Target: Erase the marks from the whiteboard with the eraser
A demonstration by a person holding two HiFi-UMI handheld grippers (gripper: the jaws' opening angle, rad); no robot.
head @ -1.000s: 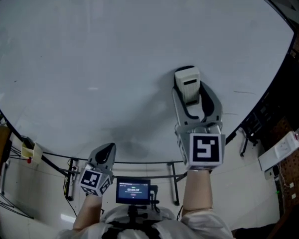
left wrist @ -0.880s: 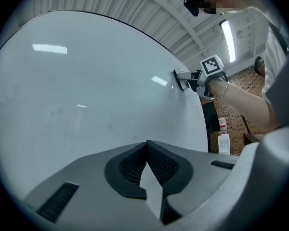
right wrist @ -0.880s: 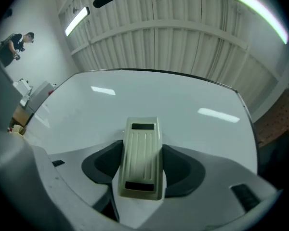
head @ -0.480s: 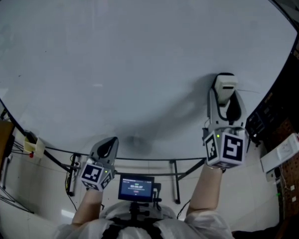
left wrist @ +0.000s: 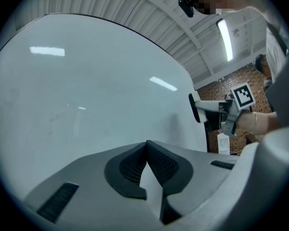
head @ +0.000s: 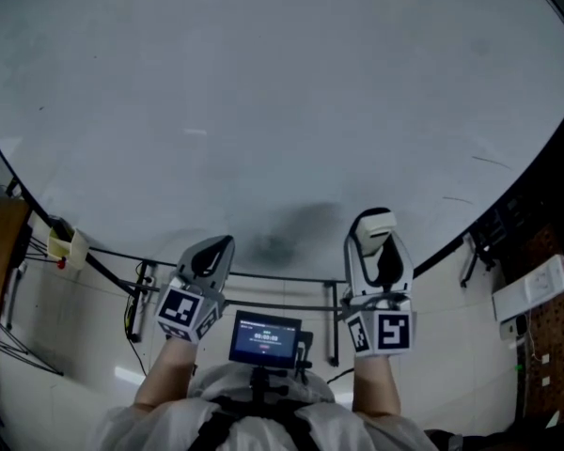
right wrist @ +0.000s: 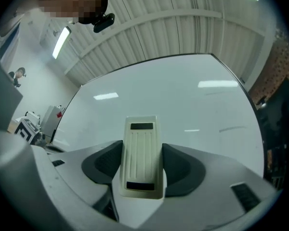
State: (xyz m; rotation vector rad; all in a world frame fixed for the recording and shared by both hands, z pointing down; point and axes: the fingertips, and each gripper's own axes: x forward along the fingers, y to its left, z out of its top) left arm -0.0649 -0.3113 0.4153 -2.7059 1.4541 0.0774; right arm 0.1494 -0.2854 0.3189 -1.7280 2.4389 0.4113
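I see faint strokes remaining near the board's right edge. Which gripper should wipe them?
Right. The right gripper is shut on the eraser, and the strokes lie on its side of the whiteboard; the left gripper is shut, empty.

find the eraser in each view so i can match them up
Head view: lower right of centre, the eraser in the right gripper, near the whiteboard's bottom edge.
Left gripper view: far right at mid height, by the board's right edge.
Right gripper view: centre, clamped between the jaws.
Shared landmark: the whiteboard, behind the eraser in all three.
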